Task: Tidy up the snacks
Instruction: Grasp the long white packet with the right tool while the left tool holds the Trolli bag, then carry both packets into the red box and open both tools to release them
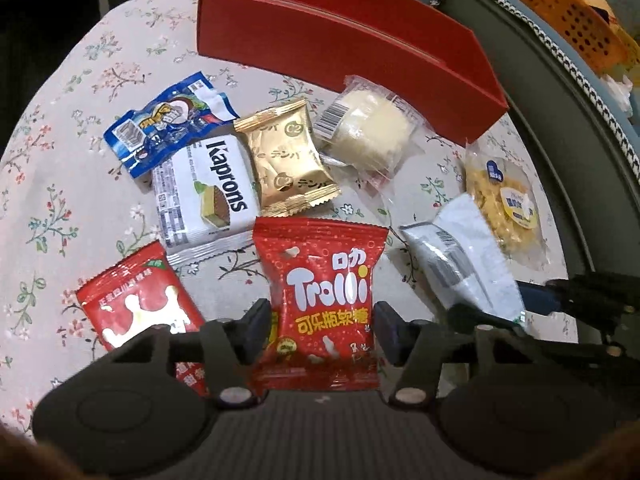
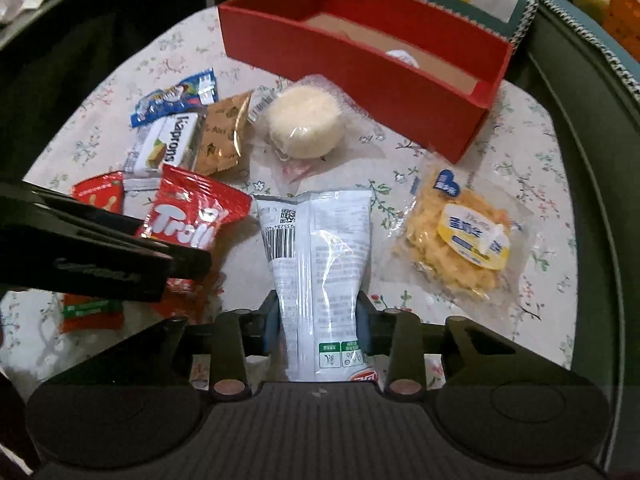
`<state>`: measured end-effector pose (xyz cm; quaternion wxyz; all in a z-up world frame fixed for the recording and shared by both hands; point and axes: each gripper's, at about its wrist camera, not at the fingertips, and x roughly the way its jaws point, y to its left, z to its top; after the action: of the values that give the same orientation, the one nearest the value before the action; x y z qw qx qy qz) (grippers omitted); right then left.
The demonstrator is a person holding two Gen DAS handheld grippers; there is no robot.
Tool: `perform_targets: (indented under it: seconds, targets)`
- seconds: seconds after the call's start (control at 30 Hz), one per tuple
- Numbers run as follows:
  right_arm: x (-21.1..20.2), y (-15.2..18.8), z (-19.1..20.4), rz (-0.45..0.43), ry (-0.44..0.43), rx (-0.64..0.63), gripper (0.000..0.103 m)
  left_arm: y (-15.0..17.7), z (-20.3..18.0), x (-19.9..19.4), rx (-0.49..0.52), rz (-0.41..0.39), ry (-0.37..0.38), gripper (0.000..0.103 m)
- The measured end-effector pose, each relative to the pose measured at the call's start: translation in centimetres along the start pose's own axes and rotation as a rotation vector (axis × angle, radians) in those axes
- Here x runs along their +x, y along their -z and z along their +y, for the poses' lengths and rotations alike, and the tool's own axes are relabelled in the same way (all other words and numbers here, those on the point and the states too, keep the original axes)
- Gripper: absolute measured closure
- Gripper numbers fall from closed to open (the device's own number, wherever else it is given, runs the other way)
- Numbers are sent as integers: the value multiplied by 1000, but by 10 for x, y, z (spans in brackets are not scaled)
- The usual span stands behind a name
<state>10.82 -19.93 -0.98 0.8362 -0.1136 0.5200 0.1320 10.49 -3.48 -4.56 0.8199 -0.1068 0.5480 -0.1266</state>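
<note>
My left gripper [image 1: 320, 330] has its pads on both sides of a red Trolli gummy packet [image 1: 324, 300], gripping its lower half. My right gripper [image 2: 318, 320] is shut on a long white snack packet [image 2: 316, 264], which also shows in the left wrist view [image 1: 460, 256]. A red box [image 2: 360, 76] stands open at the back of the flowered table [image 2: 520, 160], with something white inside. Loose on the cloth lie a Kaprons wafer [image 1: 204, 192], a gold packet [image 1: 284, 164], a blue packet [image 1: 168, 128], a round white cake [image 2: 304, 122], a yellow crisp cake [image 2: 460, 240] and a red packet [image 1: 140, 304].
The left gripper's arm [image 2: 80, 248] crosses the left of the right wrist view, over the red packets. A green sofa edge [image 2: 592, 128] curves round the table's right side. An orange basket [image 1: 568, 20] sits at the far right.
</note>
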Motion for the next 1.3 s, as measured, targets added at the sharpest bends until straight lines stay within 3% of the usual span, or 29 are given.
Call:
perform_targets:
  seconds: [0.1, 0.13, 0.17, 0.23, 0.27, 0.33, 0.43, 0.53, 0.6, 0.7, 0.77, 0.8, 0.83, 1.03, 1.3]
  targets:
    - [-9, 5, 1, -24, -2, 27, 59, 1, -2, -1, -4, -5, 9, 45]
    - [-14, 6, 1, -37, -5, 36, 59, 2, -2, -2, -4, -9, 9, 59]
    - [-18, 8, -1, -47, -7, 46, 59, 2, -2, -2, -8, -3, 18, 63]
    - [-26, 11, -5, -63, -7, 72, 59, 2, -2, -2, -11, 8, 33, 63]
    - [-25, 11, -5, -62, 2, 76, 59, 3, -7, -2, 23, -3, -3, 61]
    - [-22, 13, -6, -49, 20, 79, 59, 6, -15, -3, 69, -38, -57, 46]
    - [-24, 13, -10, -50, 23, 95, 59, 4, -21, 2, 59, -34, -56, 21]
    - [-31, 13, -17, -78, 3, 117, 58, 0, -24, 11, 14, -39, -87, 15]
    - [-33, 14, -21, -86, -6, 124, 58, 1, -30, 20, 45, -57, -141, 14]
    - [-36, 15, -28, -94, -11, 137, 58, 7, -42, 24, 95, -74, -216, 18]
    - [-41, 15, -33, -106, -12, 149, 58, 12, -46, 23, 120, -93, -243, 30]
    - [-45, 15, -35, -116, -14, 156, 58, 13, -46, 19, 113, -98, -247, 42]
    - [-49, 15, -37, -128, -16, 160, 58, 13, -45, 15, 100, -93, -246, 45]
    - [-72, 13, -41, -203, -33, 162, 58, 24, -38, -10, 52, -66, -245, 47]
    - [-73, 0, -42, -232, -29, 175, 58, 4, -39, -37, 23, -130, -120, 47]
